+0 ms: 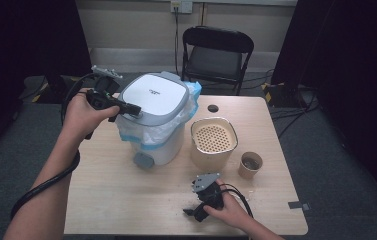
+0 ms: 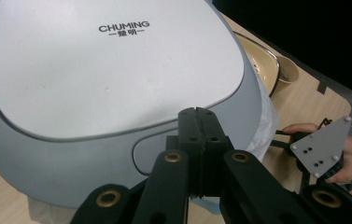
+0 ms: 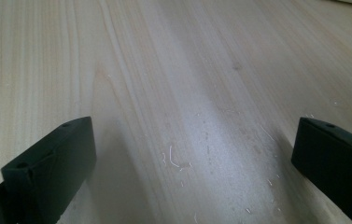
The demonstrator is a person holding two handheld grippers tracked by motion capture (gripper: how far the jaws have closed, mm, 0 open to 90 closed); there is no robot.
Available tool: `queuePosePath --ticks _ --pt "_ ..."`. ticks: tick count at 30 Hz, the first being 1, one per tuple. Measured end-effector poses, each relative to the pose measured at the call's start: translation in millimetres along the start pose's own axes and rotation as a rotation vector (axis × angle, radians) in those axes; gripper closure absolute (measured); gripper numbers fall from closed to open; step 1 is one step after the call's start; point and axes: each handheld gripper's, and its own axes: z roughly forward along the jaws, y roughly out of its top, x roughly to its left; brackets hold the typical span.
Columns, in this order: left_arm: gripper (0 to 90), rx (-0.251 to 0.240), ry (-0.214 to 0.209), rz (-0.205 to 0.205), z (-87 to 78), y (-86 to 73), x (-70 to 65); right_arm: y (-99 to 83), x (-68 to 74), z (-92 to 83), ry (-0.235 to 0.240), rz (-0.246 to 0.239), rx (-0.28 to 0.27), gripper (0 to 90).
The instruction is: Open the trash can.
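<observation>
Nearest, the right gripper (image 1: pixel 199 206) rests low on the wooden table (image 1: pixel 126 200), and its fingers (image 3: pixel 52 163) are wide apart with nothing in between. A bit farther, to the right, stand a small paper cup (image 1: pixel 250 165) and a cream bucket (image 1: pixel 214 142) with a lid full of holes. Left of them stands the white trash can (image 1: pixel 157 120) with a plastic bag (image 1: pixel 192 105) tucked under its rim. The left gripper (image 1: pixel 135 108) hangs at the left edge of the grey lid (image 2: pixel 108 65). Its fingers (image 2: pixel 190 135) are pressed together and hold nothing. The tips sit just by the little grey button (image 2: pixel 152 154) on the lid.

A hard push from the side could tip the can or slide it into the bucket. The tips could also slip off the smooth lid and snag the thin bag.
</observation>
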Motion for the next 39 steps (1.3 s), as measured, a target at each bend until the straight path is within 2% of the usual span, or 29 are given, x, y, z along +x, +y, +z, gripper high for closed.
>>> queuePosePath --ticks 6,9,12,15,19,27,32,39 --pt "90.0 0.018 0.023 0.023 2.9 0.7 2.1 0.0 0.0 -0.1 0.002 0.001 -0.001 0.0" --pt "90.0 0.017 0.019 0.003 3.0 -1.4 3.3 0.0 0.0 -0.1 0.001 0.001 0.000 0.0" --pt "90.0 0.018 0.045 0.020 1.3 -2.4 4.7 0.0 -0.3 0.1 -0.001 -0.004 -0.003 0.0" --pt "90.0 0.017 0.047 0.033 0.6 -3.8 4.9 0.0 -0.4 0.1 -0.001 -0.004 -0.003 0.0" --pt "90.0 0.005 0.035 0.023 0.7 -5.7 6.5 0.0 -0.3 0.1 -0.001 -0.004 -0.003 0.0" --pt "90.0 0.008 0.058 0.045 1.1 -6.5 2.6 0.0 -0.3 0.1 0.000 -0.004 -0.004 0.0" --pt "90.0 -0.016 0.053 0.015 0.9 -10.0 3.6 0.0 -0.3 0.2 -0.001 -0.004 -0.003 0.0" --pt "90.0 -0.012 0.049 0.014 0.4 -11.1 4.1 0.0 -0.3 0.2 -0.001 -0.004 -0.003 0.0"
